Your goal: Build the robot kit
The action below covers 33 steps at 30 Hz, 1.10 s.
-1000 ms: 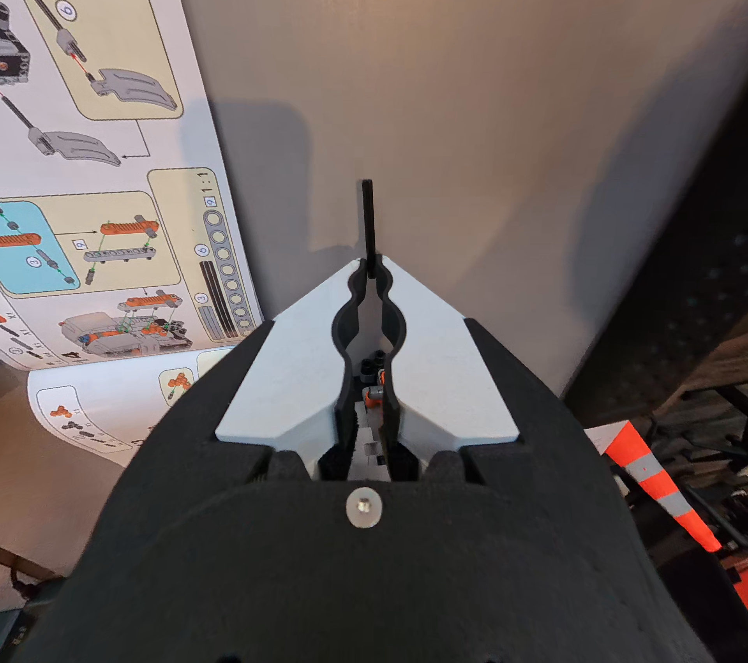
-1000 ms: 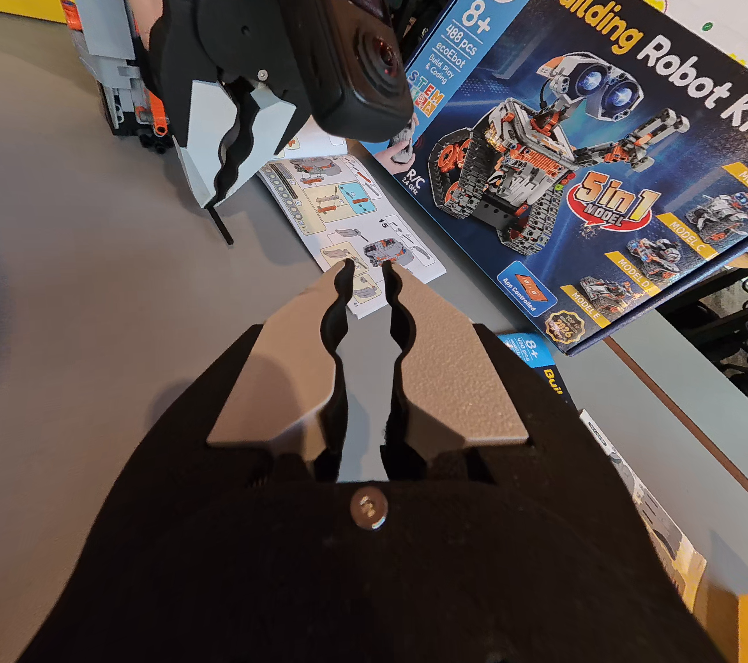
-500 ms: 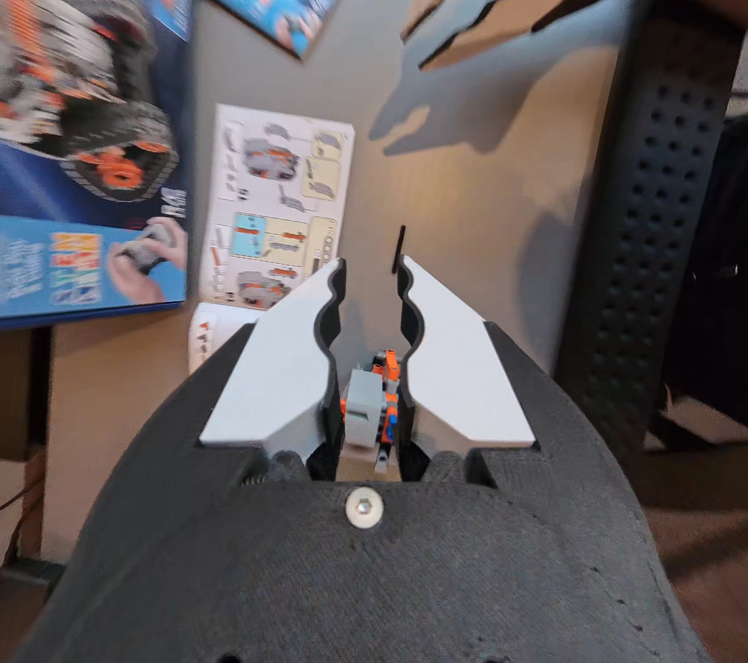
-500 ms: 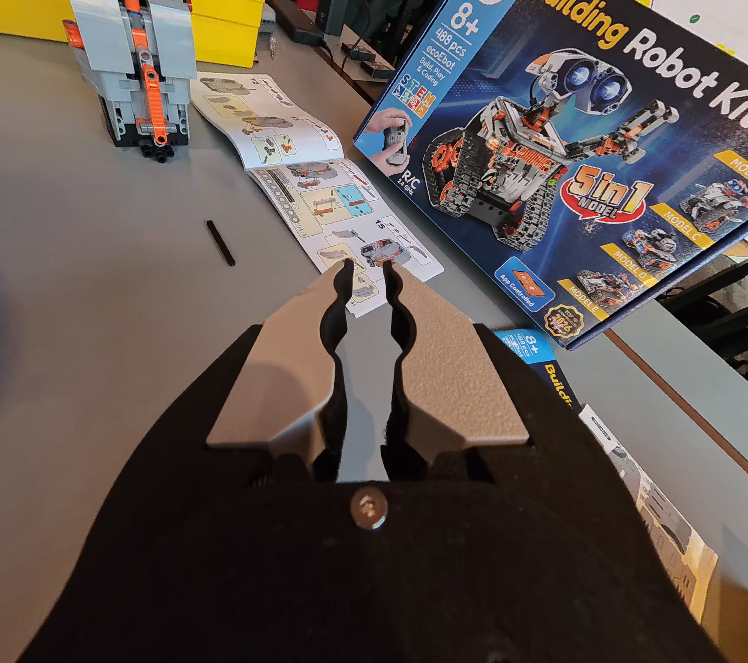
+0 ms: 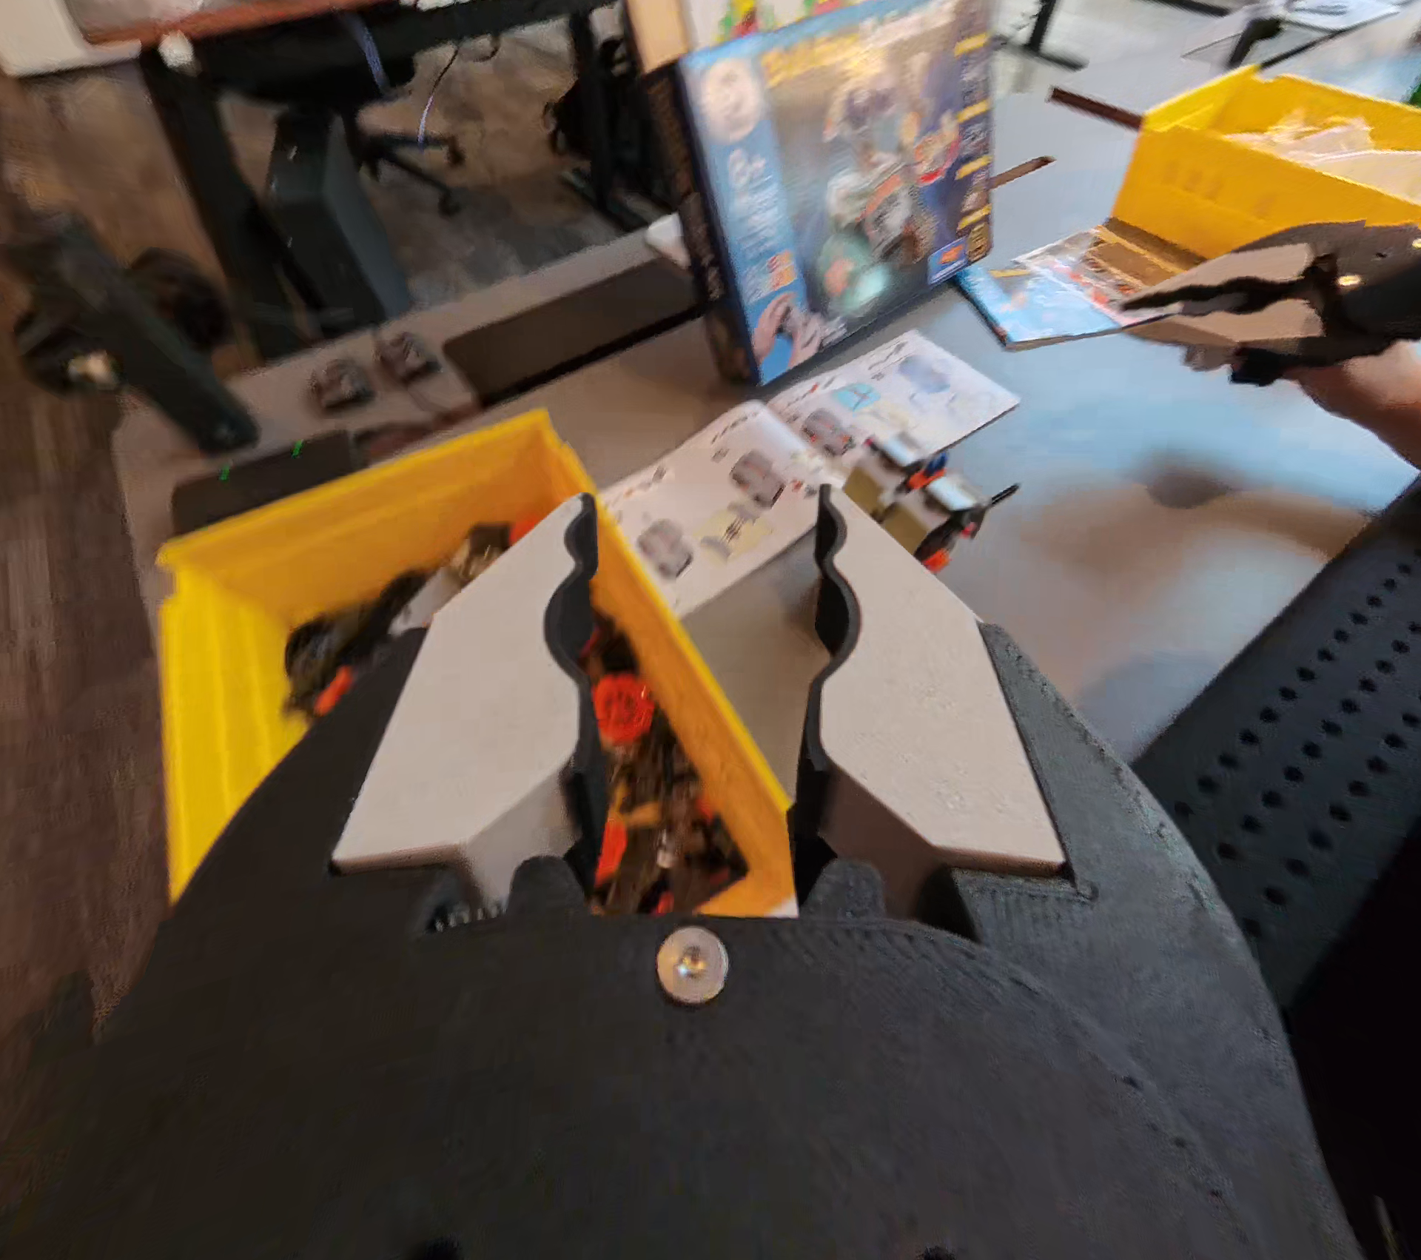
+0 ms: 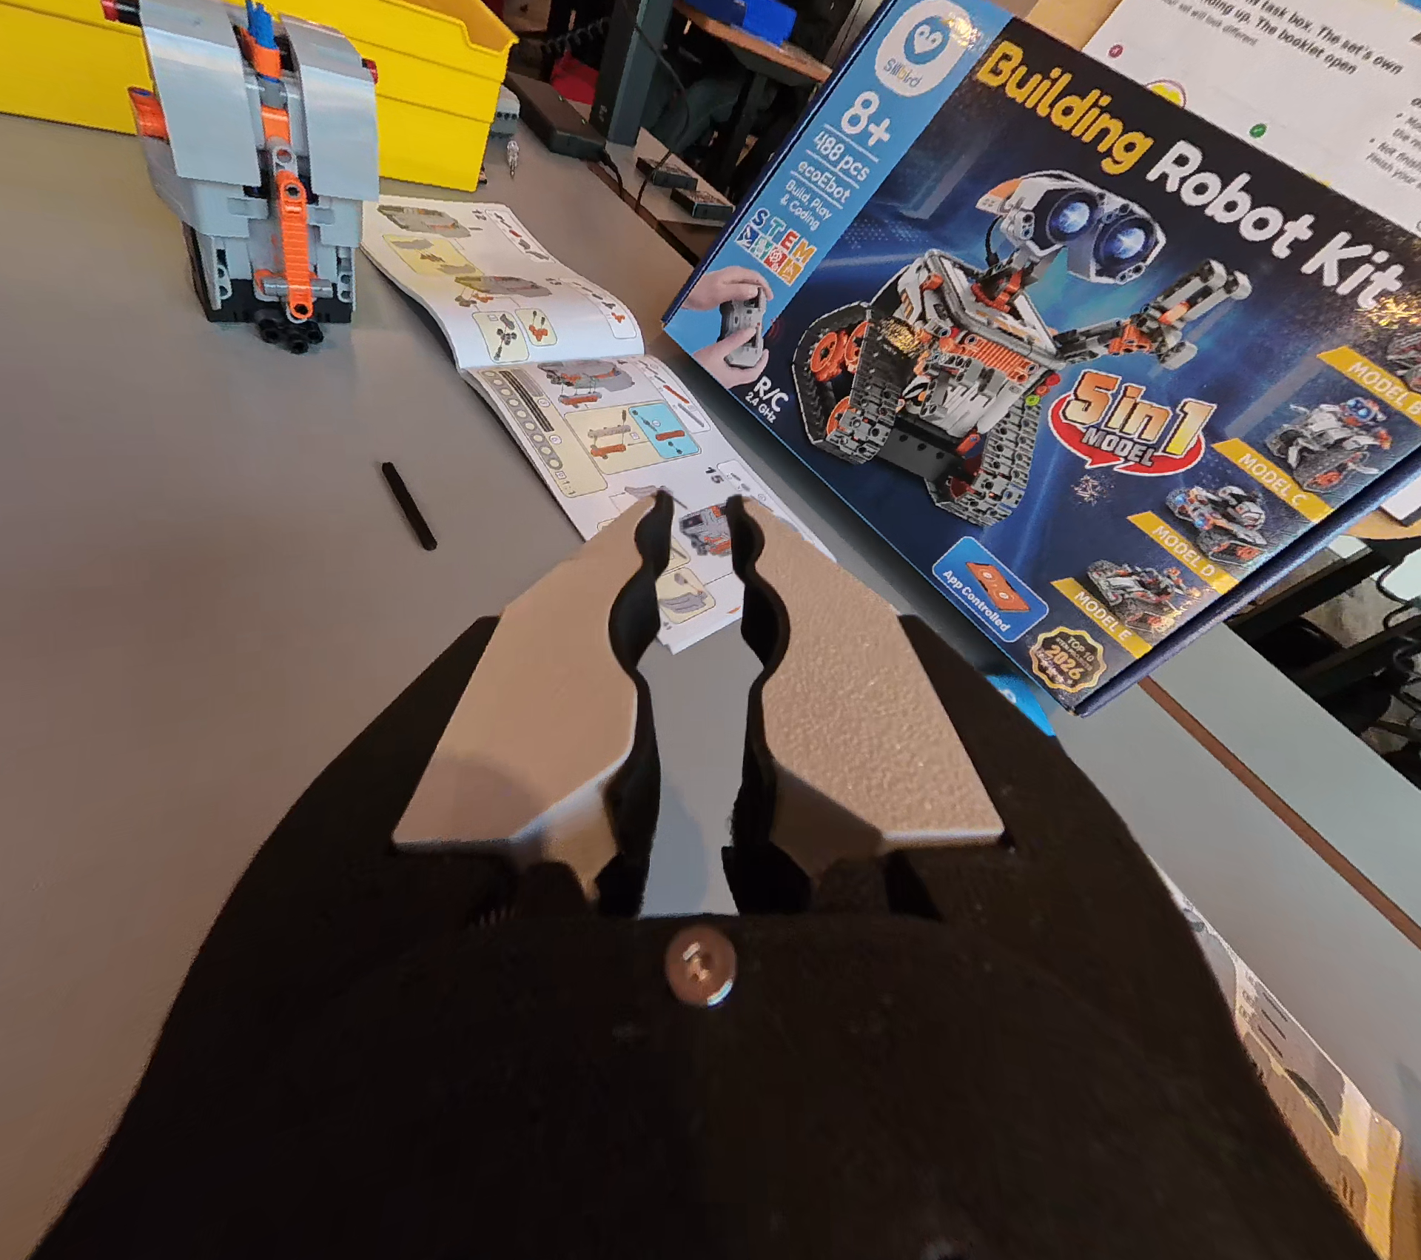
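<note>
Currently the black axle rod (image 6: pixel 409 505) lies flat on the grey table (image 6: pixel 192 531), ahead and left of my right gripper (image 6: pixel 698 506), clear of both fingers. Its long axis runs away from me, far end tipped slightly left. Right fingers stand a little apart, holding nothing. Beyond the rod stands the grey-orange brick model (image 6: pixel 257 146); the open instruction booklet (image 6: pixel 554 377) lies just right. My left gripper (image 5: pixel 703 515), fingers wide apart and empty, hovers over the yellow parts bin (image 5: pixel 231 646).
</note>
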### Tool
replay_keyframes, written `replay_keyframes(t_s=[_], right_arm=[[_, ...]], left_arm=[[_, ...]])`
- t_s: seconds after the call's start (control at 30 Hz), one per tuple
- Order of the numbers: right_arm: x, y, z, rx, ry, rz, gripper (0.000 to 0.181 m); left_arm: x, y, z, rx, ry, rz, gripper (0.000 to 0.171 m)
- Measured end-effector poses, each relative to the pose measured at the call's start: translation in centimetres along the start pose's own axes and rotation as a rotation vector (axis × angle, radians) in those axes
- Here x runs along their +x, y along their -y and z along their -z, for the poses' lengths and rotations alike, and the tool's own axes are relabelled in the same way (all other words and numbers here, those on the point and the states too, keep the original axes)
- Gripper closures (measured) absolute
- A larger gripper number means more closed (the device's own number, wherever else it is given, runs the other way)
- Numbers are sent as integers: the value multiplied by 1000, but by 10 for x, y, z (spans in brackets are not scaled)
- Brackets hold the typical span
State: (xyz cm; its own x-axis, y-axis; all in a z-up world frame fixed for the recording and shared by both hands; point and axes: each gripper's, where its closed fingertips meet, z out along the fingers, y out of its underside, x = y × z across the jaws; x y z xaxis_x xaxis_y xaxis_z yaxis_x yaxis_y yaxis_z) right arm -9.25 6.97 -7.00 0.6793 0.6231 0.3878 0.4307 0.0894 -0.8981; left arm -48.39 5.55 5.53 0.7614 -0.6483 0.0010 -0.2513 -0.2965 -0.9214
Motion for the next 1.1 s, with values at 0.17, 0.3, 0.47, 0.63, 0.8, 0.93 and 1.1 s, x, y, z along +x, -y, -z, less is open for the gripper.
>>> replay_keyframes(t_s=[0.17,0.3,0.47,0.63,0.8,0.93,1.1], right_arm=[[6,-4,-3,25,-37,-21,170],[16,-11,-5,27,-73,-73,171],[21,-27,-9,-20,-90,-84,173],[21,-33,-12,-44,-97,-70,174],[20,-36,-12,-62,-96,-47,174],[18,-34,-16,-64,-81,-46,174],[15,-38,-19,-90,-71,-18,174]], left_arm=[[-52,-62,15,-182,139,58,121],[-82,-107,2,-389,179,55,133],[-100,-141,-45,-538,108,20,155],[-98,-168,-74,-663,2,107,161],[-79,-189,-51,-788,-51,135,164],[-81,-179,-35,-737,-19,109,161],[-80,-153,-54,-632,-46,128,146]])
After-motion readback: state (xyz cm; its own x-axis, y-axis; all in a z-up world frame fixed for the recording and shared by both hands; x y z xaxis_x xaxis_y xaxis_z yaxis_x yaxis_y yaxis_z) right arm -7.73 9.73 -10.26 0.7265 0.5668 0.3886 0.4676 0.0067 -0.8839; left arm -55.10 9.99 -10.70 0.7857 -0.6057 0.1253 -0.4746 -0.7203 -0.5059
